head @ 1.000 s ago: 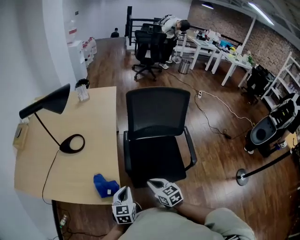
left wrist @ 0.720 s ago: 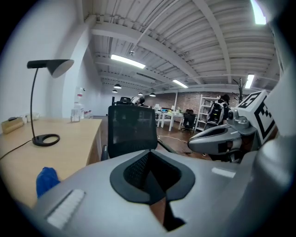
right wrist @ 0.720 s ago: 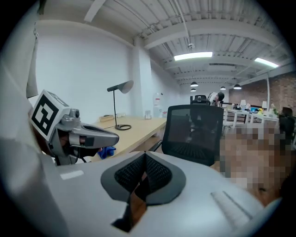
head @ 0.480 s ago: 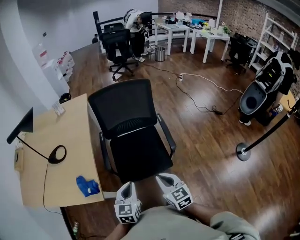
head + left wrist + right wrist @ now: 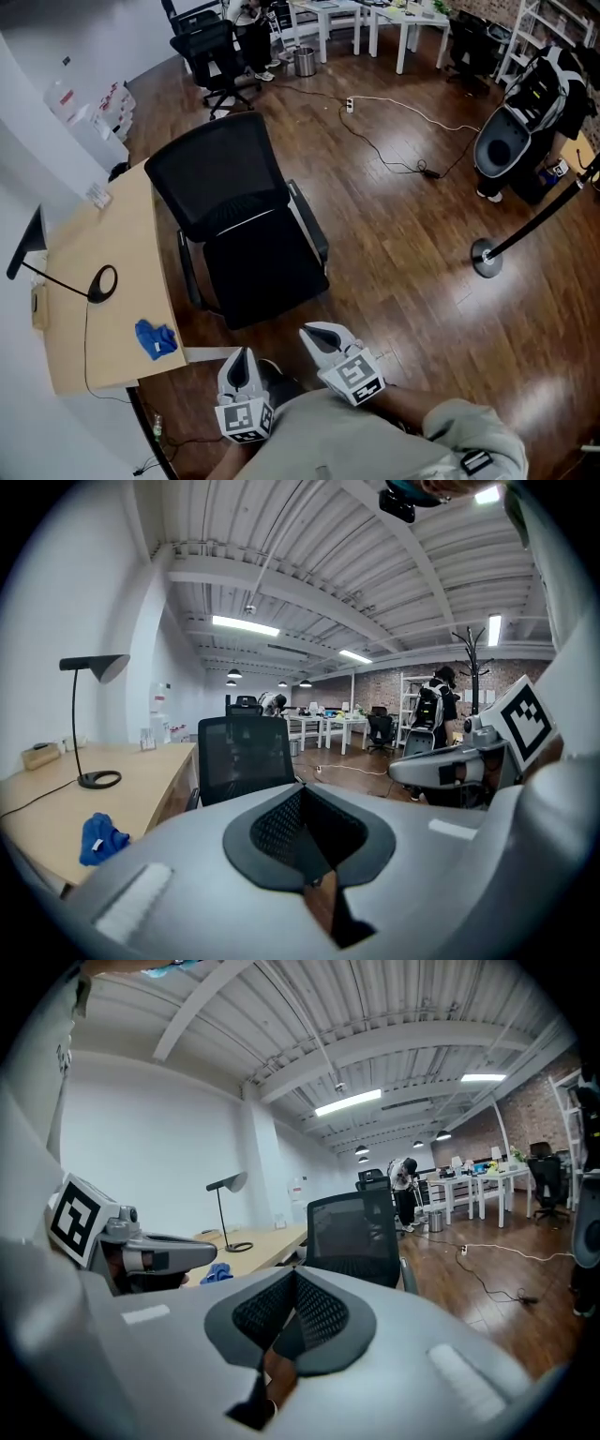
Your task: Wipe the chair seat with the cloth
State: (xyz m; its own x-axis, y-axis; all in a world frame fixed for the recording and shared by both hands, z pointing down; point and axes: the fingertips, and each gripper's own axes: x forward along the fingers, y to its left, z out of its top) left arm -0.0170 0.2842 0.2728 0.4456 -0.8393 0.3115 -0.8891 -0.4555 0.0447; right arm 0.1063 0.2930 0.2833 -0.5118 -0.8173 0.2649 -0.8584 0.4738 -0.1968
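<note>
The black office chair (image 5: pixel 258 267) stands beside the wooden desk (image 5: pixel 112 253), its seat bare. A crumpled blue cloth (image 5: pixel 156 338) lies on the desk's near corner. My left gripper (image 5: pixel 244 360) and right gripper (image 5: pixel 317 335) are held close to my body, short of the chair, both shut and empty. In the left gripper view the chair (image 5: pixel 246 757) is ahead and the cloth (image 5: pixel 101 837) is lower left; the left gripper's (image 5: pixel 303 803) jaws meet. In the right gripper view the chair (image 5: pixel 354 1228) and cloth (image 5: pixel 217 1273) lie beyond the closed right gripper (image 5: pixel 293 1283).
A black desk lamp (image 5: pixel 98 281) stands on the desk. A cable (image 5: pixel 403 141) trails over the wood floor. A stanchion base (image 5: pixel 486 259) and a black machine (image 5: pixel 511 141) are at the right. Another office chair (image 5: pixel 211 47) and white tables stand at the back.
The head view has swung right and back: chair and desk now sit farther left and farther from the grippers. Both grippers stay shut near the body.
</note>
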